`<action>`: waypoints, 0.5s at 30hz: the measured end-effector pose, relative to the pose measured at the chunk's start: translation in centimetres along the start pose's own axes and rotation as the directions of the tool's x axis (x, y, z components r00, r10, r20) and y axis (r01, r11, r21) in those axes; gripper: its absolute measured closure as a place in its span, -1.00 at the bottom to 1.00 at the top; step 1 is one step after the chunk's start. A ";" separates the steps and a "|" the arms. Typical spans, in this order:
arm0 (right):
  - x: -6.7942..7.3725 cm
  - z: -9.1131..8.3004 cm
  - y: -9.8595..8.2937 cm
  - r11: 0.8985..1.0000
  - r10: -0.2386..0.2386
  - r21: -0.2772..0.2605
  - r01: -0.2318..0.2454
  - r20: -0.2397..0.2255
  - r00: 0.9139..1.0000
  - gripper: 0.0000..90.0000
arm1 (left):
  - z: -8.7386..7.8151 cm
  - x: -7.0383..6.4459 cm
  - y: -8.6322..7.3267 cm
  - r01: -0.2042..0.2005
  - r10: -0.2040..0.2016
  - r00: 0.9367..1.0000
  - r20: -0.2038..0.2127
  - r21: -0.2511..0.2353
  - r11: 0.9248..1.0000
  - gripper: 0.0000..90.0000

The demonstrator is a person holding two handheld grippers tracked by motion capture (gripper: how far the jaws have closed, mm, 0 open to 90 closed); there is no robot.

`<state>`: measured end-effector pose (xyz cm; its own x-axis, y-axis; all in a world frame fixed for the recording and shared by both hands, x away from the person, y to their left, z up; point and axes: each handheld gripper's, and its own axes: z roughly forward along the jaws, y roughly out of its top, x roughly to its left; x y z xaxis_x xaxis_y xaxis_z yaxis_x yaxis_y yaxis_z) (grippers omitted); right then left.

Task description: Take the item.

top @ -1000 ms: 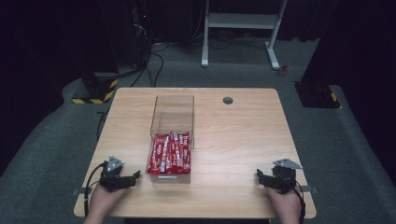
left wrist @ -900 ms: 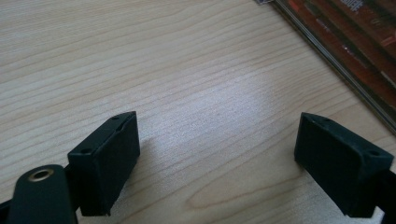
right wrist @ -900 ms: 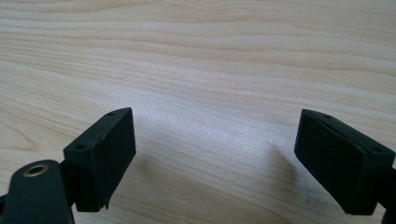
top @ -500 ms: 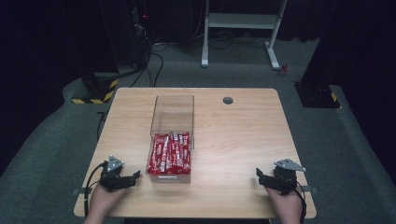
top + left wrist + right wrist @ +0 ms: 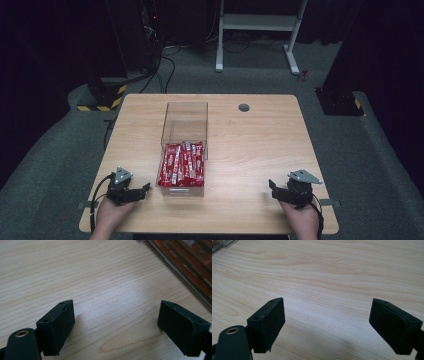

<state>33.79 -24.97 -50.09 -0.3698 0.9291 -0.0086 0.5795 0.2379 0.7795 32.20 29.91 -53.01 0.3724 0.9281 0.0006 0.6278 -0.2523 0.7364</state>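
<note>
A clear plastic box (image 5: 183, 126) stands on the wooden table (image 5: 250, 145), its near half packed with several red snack packets (image 5: 182, 164). My left gripper (image 5: 142, 190) rests on the table just left of the box, open, with bare wood between its jaws. In the left gripper view (image 5: 116, 327) the box's edge (image 5: 185, 270) runs along the upper right. My right gripper (image 5: 272, 190) sits near the table's front right, open and holding nothing, its jaws wide apart over bare wood in the right gripper view (image 5: 327, 326).
A round grommet hole (image 5: 244, 107) sits near the table's far edge. A white desk frame (image 5: 260, 25) and cables lie on the dark floor beyond. A black-and-yellow striped base (image 5: 100, 100) stands off the far left corner.
</note>
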 end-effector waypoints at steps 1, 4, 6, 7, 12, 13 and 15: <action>0.1 0.0 0.1 1.000 0.003 0.000 -0.003 -0.001 1.000 -0.70 | 0.0 0.0 0.0 0.000 0.000 1.000 0.000 0.000 1.000 -0.68; 0.4 0.0 0.4 1.000 -0.003 0.002 0.003 -0.004 1.000 -0.70 | 0.0 0.0 0.0 -0.003 0.003 1.000 0.000 0.003 1.000 -0.68; 0.7 0.0 0.6 1.000 -0.016 0.001 0.016 -0.008 1.000 -0.70 | 0.0 0.0 0.0 -0.002 0.002 1.000 0.000 0.002 1.000 -0.68; 0.8 -0.1 0.7 1.000 -0.017 0.004 0.017 -0.009 1.000 -0.70 | 0.0 0.0 0.0 -0.002 0.002 1.000 0.000 0.003 1.000 -0.68; 1.0 -0.2 1.4 1.000 -0.015 -0.011 0.015 -0.009 1.000 -0.70 | 0.0 0.0 0.0 -0.004 0.004 1.000 0.000 0.003 1.000 -0.68; 1.2 -0.1 1.9 1.000 -0.023 -0.016 0.023 -0.008 1.000 -0.70 | 0.0 0.0 0.0 -0.004 0.004 1.000 -0.001 0.003 1.000 -0.68; 1.4 0.0 2.4 0.999 -0.024 -0.022 0.024 -0.011 1.000 -0.70 | 0.0 0.0 0.0 0.001 -0.001 1.000 0.001 0.002 1.000 -0.68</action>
<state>34.68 -23.14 -48.18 -0.3920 0.9197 -0.0204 0.5546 0.2540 0.7924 32.19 29.91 -53.00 0.3723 0.9281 -0.0011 0.6298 -0.2518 0.7348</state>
